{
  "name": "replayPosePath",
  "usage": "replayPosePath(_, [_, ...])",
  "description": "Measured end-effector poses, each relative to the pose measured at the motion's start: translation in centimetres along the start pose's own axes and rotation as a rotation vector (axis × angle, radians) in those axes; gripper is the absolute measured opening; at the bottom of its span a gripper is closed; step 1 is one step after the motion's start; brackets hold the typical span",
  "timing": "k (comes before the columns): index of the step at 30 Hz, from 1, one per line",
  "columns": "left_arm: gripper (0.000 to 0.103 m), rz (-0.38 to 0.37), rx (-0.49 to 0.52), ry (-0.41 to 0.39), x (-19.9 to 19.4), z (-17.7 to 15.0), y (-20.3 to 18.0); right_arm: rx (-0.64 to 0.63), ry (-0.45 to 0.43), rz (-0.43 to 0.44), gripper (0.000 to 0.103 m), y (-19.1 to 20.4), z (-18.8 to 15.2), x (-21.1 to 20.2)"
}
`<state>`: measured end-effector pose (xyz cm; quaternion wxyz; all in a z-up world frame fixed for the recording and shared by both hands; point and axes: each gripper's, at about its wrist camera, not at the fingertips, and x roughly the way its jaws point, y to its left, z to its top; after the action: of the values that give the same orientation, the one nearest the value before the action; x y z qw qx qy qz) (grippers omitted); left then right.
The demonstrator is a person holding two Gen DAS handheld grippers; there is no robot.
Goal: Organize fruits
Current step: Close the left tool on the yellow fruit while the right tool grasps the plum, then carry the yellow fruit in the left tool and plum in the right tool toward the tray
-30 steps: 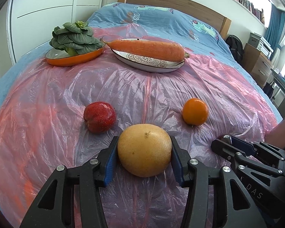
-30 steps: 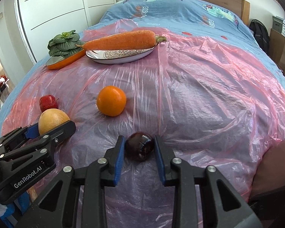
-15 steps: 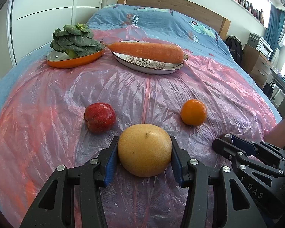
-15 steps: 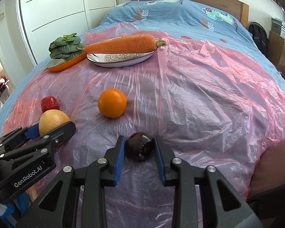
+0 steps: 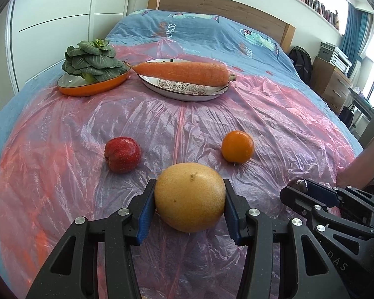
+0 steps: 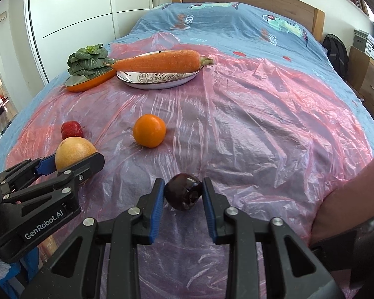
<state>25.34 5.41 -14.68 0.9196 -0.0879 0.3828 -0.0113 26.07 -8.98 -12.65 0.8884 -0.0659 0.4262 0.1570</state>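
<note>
Pink plastic sheeting (image 5: 62, 149) is covering the bed, with the carrot plate (image 5: 187, 94) sitting far back. Nearer than that plate, the left gripper (image 5: 189, 204) is clamping a yellow pear (image 5: 189, 199) while the right gripper (image 6: 183, 194) is pinching a dark plum (image 6: 183, 194). Both fruits seem picked up; next probably calls for carrying them somewhere together.

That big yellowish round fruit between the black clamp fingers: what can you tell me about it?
The big yellow-tan round fruit looks like a pear or pomelo, with smooth, finely speckled skin, a few darker flecks and a small brown stem scar on top. It sits between the blue pads of the left gripper, which press on both its sides. The crinkled pink plastic sheet lies beneath it; whether it rests on the sheet is unclear. No other fruit touches it.
</note>
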Motion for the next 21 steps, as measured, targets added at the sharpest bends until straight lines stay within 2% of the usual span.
replayPosePath(11, [0.044, -0.016, 0.029, -0.028, -1.8, 0.0, -1.1, -0.030, 0.020, -0.012, 0.040, 1.2, -1.7, -3.0])
replayPosePath(21, [0.044, -0.031, 0.119, -0.062, -4.5, -1.2, -3.7, -0.038, 0.056, -0.038, 0.041, 0.9, -5.2, -7.5])
